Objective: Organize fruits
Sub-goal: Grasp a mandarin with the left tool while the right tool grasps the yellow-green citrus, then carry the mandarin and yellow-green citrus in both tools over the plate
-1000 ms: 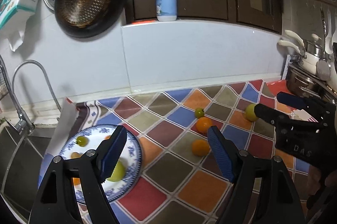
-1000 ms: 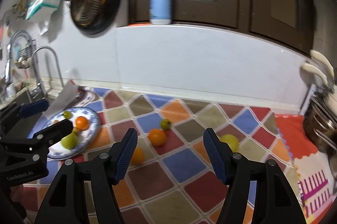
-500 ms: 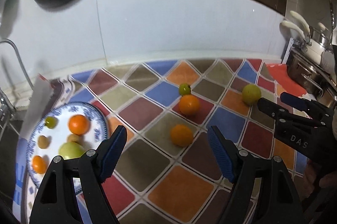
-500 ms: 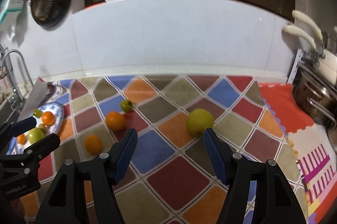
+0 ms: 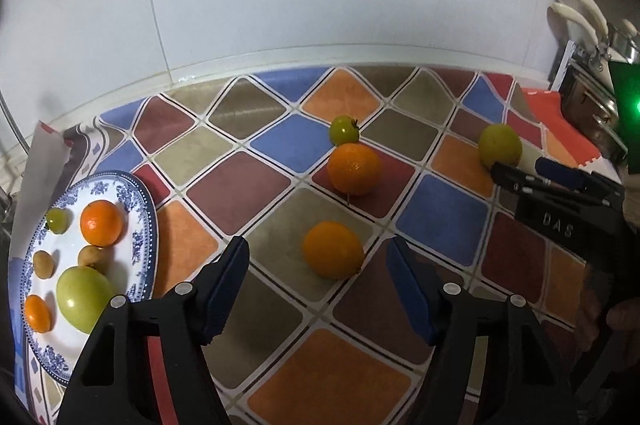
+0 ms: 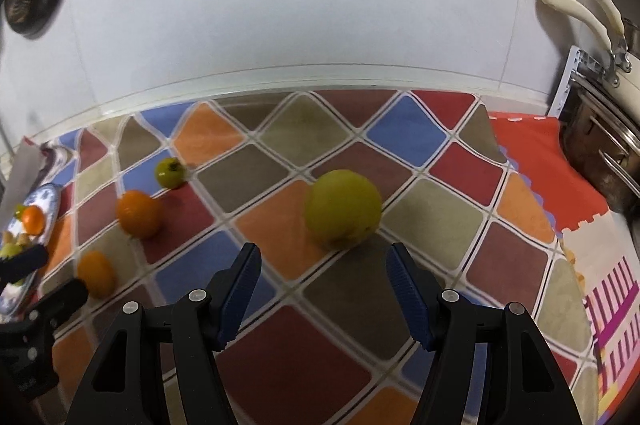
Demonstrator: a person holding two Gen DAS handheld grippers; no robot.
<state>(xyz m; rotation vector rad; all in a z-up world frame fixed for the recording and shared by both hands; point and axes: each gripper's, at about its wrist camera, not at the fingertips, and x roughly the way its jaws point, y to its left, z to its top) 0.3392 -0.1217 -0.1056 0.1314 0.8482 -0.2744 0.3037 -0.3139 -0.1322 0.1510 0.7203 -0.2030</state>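
Small orange [image 5: 333, 255] lying loose on the checkered mat [image 5: 248, 191], dead ahead at 12 o'clock of the left gripper [image 5: 318, 289], just beyond the pad tips and not yet between them. Jaws parted, holding nothing; opening just narrowed, apparently presized to the fruit. No contact visible.

Yellow-green fruit [image 6: 342, 209] likewise loose on the mat, at 12 o'clock of the right gripper [image 6: 323, 291], slightly ahead of the tips. Jaws parted and empty, width unchanged.

Change noted against the views of a second ago: both grippers lower and closer, each fruit now far larger in its own view and centred on the gap. Reads as a two-handed approach, one fruit per gripper, grasp not yet made.

Still on the mat: larger orange [image 5: 353, 168] at 12 o'clock beyond the small one, small green fruit [image 5: 343, 130] touching or nearly touching its far side.

Blue-patterned plate [image 5: 149, 221] at 9 o'clock in the left view, already carrying several fruits. Four fruits outstanding; task judged roughly half done. Risk: round fruit rolling off if pads close off-centre.
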